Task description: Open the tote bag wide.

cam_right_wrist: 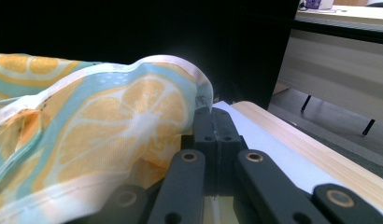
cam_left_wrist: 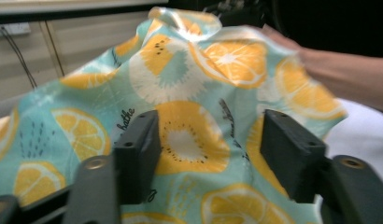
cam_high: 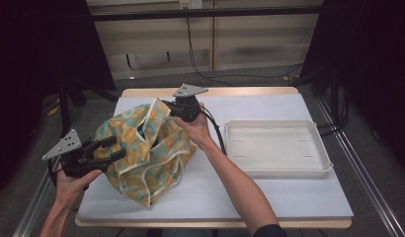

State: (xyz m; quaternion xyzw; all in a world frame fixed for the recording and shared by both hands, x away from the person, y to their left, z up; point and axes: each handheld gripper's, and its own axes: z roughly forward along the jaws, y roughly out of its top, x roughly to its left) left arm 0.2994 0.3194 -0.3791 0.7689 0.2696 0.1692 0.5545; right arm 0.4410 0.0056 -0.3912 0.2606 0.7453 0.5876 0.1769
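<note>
A cloth bag printed with orange slices on pale turquoise, with cream edging, lies bunched on the left half of the white table cover. My right gripper is shut on the bag's cream-edged rim at its far side and holds that edge lifted. In the right gripper view the jaws meet with the fabric pinched at their tips. My left gripper stands open at the bag's left side. In the left gripper view its pads are apart, with the fabric just beyond them.
A shallow white plastic tray sits on the right half of the table. The right forearm crosses the table's middle from the near edge. Cables trail on the floor behind the table, and dark curtains hang at both sides.
</note>
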